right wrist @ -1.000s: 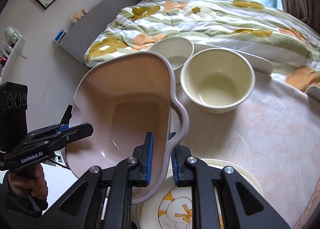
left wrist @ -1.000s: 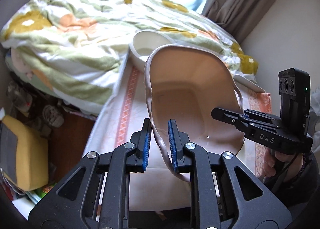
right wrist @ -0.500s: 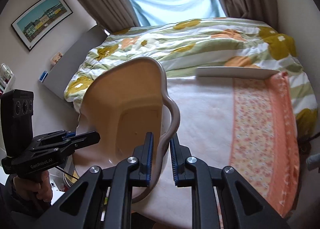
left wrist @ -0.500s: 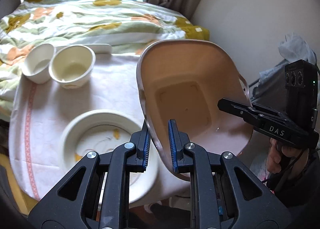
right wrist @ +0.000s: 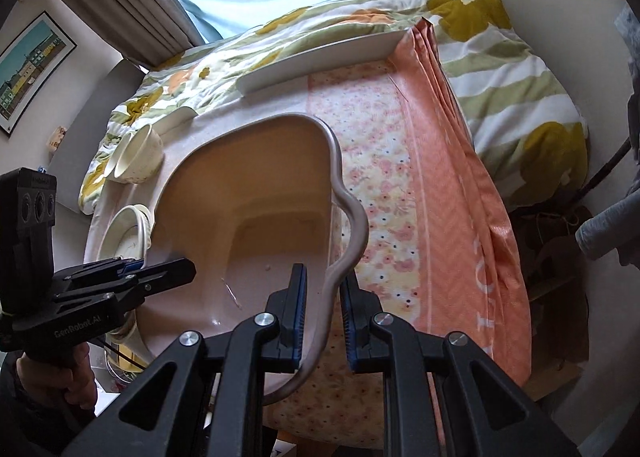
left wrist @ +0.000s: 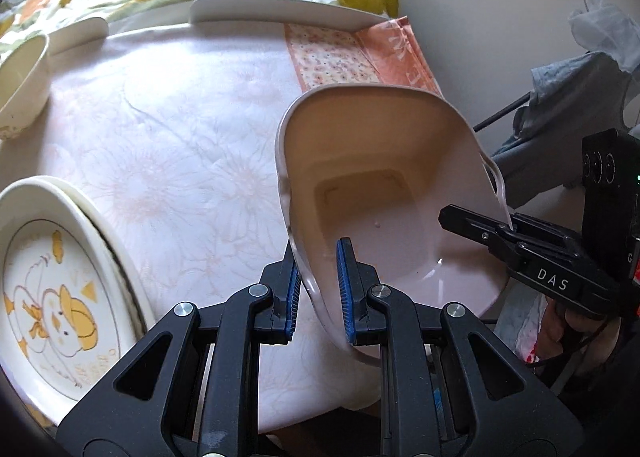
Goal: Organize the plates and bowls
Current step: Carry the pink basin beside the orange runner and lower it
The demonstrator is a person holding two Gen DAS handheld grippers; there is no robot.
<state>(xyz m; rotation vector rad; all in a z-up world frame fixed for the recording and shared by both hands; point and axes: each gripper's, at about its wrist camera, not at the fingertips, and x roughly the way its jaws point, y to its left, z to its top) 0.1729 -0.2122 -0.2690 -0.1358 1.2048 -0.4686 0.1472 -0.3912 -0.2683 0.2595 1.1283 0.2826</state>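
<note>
We hold the pink basin tilted in the air between both grippers, above the right part of the table. Our left gripper is clenched on the basin's near left rim, blue pads on either side of the wall. Our right gripper pinches the wavy handle edge on the opposite rim in the same way.

Under the basin the table wears a pale floral cloth, with an orange patterned runner along its right side, where the cloth falls over the edge. To the left, a stack of cream plates with a yellow cartoon print sits at the table's near left edge. A cream bowl stands at the far left. A long white tray lies along the far edge, with a smaller white dish beside it.

Between the plates, the bowl and the tray the cloth is bare. Behind the table lies a bed with a green and yellow flowered quilt, and past it grey curtains frame a window. A framed picture hangs on the left wall. On the right a plain wall stands near the table's edge.
</note>
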